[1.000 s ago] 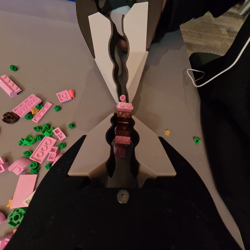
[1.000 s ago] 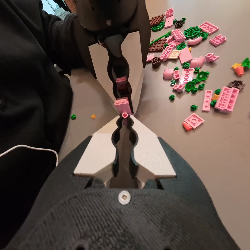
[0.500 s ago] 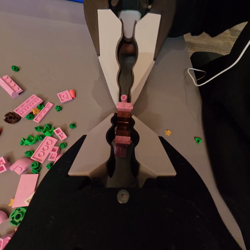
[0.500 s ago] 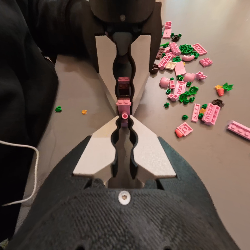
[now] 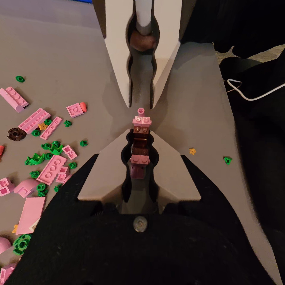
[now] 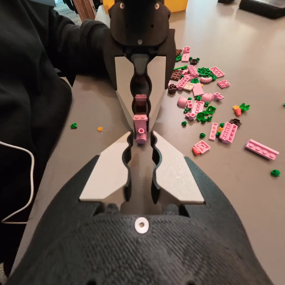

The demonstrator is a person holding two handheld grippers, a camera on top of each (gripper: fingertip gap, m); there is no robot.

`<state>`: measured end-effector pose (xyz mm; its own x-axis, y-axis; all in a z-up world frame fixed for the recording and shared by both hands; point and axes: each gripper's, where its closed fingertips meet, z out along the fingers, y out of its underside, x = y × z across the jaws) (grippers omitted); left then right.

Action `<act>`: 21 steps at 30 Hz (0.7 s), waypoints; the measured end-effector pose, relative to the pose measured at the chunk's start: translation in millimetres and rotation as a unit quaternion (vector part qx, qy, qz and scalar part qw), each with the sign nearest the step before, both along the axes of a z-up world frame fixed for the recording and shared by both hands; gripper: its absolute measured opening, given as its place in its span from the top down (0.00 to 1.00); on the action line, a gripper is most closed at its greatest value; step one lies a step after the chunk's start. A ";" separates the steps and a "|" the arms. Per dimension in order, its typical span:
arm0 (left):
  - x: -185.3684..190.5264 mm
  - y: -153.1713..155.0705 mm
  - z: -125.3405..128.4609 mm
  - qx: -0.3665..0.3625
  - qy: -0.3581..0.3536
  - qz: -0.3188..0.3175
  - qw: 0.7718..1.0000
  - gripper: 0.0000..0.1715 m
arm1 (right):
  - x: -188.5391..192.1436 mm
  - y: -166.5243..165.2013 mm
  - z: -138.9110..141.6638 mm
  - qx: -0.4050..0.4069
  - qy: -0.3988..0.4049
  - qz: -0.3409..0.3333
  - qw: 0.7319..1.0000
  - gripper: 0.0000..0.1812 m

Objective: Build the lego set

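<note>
My left gripper point(image 5: 141, 131) is shut on a small pink-and-brown lego assembly point(image 5: 141, 158) and holds it above the grey table point(image 5: 61, 61). A small round pink piece point(image 5: 140, 111) sits on the assembly's far end. My right gripper point(image 5: 140, 107) faces it from the opposite side, open, its tips either side of that round piece and just clear of it. In the right wrist view my right gripper point(image 6: 141, 134) is open around the round pink piece point(image 6: 141, 131), and the left gripper point(image 6: 141, 129) holds the assembly point(image 6: 140, 121).
Several loose pink, green and brown pieces point(image 5: 50, 168) lie on the table left of the left gripper; they show in the right wrist view point(image 6: 199, 106) too. An orange star point(image 5: 192, 151) and a green piece point(image 5: 227, 160) lie apart. A white cable point(image 5: 262, 94) hangs over black clothing. My left and right fingertips are right by each other. My left tips are roughly 7 cm from the orange star point(image 5: 192, 151). Look for it in the right wrist view point(image 6: 100, 127) too.
My right gripper has opened and let go of the small round pink piece, which stays on the assembly. The left gripper still holds the assembly in the same place.
</note>
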<state>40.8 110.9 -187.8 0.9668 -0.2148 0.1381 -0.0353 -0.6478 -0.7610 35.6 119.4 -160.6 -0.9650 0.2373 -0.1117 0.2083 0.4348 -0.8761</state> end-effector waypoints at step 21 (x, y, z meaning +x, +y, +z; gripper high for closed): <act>0.4 1.4 -0.5 -0.002 -0.001 0.008 1.000 0.92 | -0.3 -8.1 -5.9 0.038 0.077 0.006 0.996 0.96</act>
